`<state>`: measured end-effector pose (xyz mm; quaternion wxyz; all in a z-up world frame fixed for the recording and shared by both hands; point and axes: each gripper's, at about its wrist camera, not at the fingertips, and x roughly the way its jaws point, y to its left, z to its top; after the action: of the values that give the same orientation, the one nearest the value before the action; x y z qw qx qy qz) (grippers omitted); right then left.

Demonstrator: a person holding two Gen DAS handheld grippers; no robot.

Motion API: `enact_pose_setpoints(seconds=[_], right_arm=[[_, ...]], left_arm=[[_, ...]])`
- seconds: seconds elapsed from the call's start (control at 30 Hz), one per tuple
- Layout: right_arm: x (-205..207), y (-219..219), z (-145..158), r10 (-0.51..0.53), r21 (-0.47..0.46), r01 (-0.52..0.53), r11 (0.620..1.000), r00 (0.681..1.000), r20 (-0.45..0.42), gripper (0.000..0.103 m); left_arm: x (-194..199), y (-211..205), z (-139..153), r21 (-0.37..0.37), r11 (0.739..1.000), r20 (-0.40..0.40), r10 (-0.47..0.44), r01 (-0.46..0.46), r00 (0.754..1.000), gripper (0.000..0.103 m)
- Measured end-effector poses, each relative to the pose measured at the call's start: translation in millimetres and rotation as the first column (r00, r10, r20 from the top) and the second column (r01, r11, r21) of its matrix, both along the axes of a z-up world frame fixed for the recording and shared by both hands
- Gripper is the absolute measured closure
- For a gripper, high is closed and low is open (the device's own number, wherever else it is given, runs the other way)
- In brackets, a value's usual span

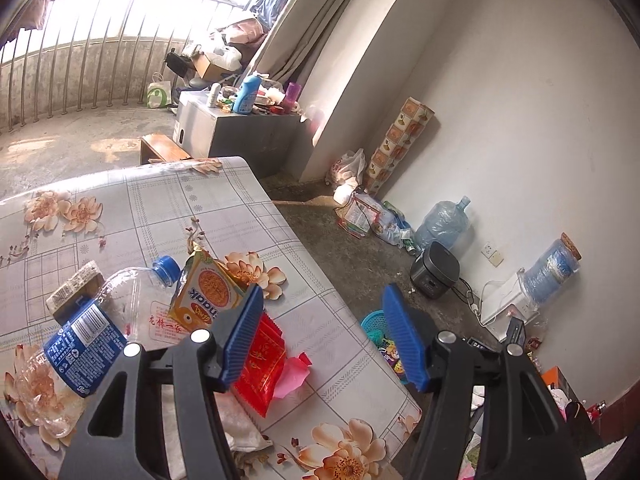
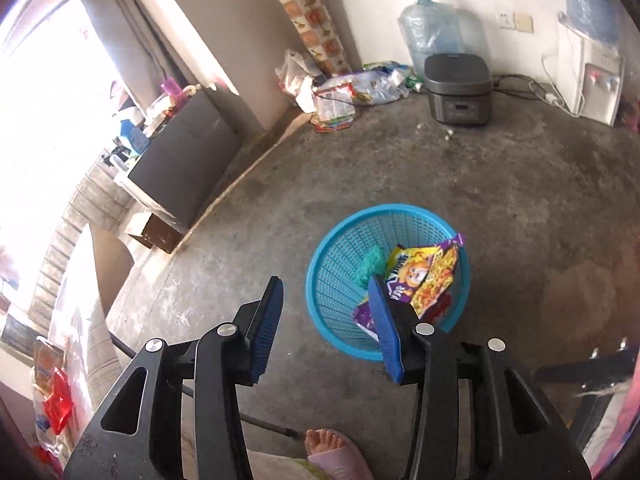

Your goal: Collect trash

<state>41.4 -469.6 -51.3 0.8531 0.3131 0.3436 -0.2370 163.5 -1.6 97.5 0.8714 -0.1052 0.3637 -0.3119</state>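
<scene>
On the floral-cloth table [image 1: 160,208] in the left wrist view lie a clear plastic bottle [image 1: 92,320] with a blue label, an orange snack packet [image 1: 208,292], a red wrapper [image 1: 260,364] and a pink paper scrap [image 1: 294,374]. My left gripper [image 1: 323,292] hangs open over the table's right edge, just right of the red wrapper, holding nothing. On the floor stands a blue basket [image 2: 340,248] with a purple snack bag [image 2: 424,276] and a green wad [image 2: 370,264] inside. Above the basket's near rim my right gripper [image 2: 325,280] is open and empty.
A dark rice cooker [image 2: 458,88], a water jug [image 2: 430,28] and a white dispenser [image 2: 592,80] line the far wall, beside a heap of bags [image 2: 352,92]. A grey cabinet [image 1: 240,132] stands behind the table. A person's foot in a pink slipper [image 2: 332,452] is below my right gripper.
</scene>
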Motion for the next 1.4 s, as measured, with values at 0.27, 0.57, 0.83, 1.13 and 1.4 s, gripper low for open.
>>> enact_pose_setpoints(seconds=[0.27,0.57,0.83,1.13,1.4], right_arm=[[45.1,86.9,76.0,0.345,-0.093,-0.334,0.938,0.925,0.158,0.050],[98.4,203.8,91.8,0.646,-0.110,-0.637,0.763,0.747,0.157,0.041],[151.4,272.4,72.9,0.726,0.034,-0.733,0.679,0.678,0.117,0.041],[189.8,302.1,54.5,0.706,0.167,-0.708,0.686,0.703,0.081,0.041],[202.6,315.7,41.4,0.727,0.202,-0.721,0.663,0.685,0.058,0.041]], left_arm=[[-25.9,78.9,3.6,-0.034,0.991,0.028,0.130,-0.129,0.991,0.038],[-41.8,168.8,-25.1,-0.070,0.955,-0.025,0.289,-0.290,0.957,0.037],[-26.1,219.5,-60.1,-0.105,0.921,-0.098,0.366,-0.375,0.926,0.037],[76.8,229.5,-75.4,-0.107,0.956,-0.180,0.253,-0.274,0.951,0.040],[146.6,205.1,-120.7,-0.172,0.973,-0.427,0.069,-0.156,0.902,0.049]])
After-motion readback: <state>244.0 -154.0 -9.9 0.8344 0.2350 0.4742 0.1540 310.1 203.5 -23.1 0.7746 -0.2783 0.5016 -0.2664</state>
